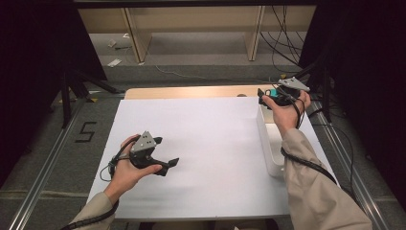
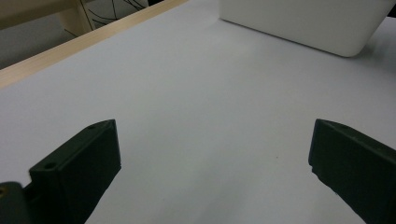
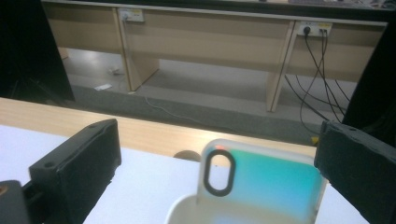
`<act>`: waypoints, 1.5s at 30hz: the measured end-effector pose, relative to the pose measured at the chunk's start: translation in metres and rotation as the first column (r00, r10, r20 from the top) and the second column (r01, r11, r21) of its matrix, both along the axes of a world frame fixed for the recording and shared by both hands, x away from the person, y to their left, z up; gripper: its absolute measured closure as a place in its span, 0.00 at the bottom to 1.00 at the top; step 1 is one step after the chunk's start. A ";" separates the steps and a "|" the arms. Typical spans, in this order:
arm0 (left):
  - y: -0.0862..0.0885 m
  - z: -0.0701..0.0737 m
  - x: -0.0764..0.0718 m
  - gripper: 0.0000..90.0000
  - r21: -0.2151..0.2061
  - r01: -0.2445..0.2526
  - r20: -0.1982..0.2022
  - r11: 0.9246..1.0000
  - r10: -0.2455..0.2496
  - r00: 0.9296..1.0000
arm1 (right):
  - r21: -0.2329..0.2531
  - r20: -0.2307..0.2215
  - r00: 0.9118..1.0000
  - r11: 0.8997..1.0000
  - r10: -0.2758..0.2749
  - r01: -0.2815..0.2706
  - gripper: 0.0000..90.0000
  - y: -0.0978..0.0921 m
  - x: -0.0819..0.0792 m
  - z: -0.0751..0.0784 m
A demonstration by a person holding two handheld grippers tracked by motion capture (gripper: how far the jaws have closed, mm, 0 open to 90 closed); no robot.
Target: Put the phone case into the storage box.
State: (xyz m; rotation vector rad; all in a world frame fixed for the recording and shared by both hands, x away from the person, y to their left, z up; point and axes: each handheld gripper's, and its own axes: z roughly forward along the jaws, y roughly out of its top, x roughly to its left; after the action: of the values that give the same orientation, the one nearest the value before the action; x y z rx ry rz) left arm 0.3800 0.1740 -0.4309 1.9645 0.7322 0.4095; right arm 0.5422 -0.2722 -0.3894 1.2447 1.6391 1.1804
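Observation:
A teal, shimmering phone case (image 3: 266, 182) with an oval camera cutout stands upright in the far end of a white bin (image 3: 187, 205). My right gripper (image 3: 217, 158) is open around it; the case's right edge is close to the right jaw and well clear of the left one. From above, that right gripper (image 1: 266, 96) hovers over the bin's (image 1: 268, 143) far end, with the teal case (image 1: 272, 92) at its jaws. My left gripper (image 1: 166, 151) is open, low over the white tabletop (image 1: 210, 143), holding nothing. The left gripper (image 2: 215, 149) points toward the bin (image 2: 299, 23).
The white sheet covers most of the table, with a wooden strip (image 1: 191, 92) along the far edge. A small brown round thing (image 1: 242, 95) lies by that edge near the bin. Wooden benches, cables and dark stands are beyond the table.

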 end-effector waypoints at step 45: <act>0.000 0.002 -0.001 0.02 -0.001 -0.003 0.004 1.000 0.003 1.000 | 0.001 0.004 0.958 0.958 0.288 -0.288 0.07 0.037 -0.052 0.006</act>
State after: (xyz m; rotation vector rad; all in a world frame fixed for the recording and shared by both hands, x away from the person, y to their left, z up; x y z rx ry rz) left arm 0.3794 0.1738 -0.4294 1.9610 0.7335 0.4144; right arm 0.4902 -0.2355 -0.3836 1.0259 1.8627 1.3567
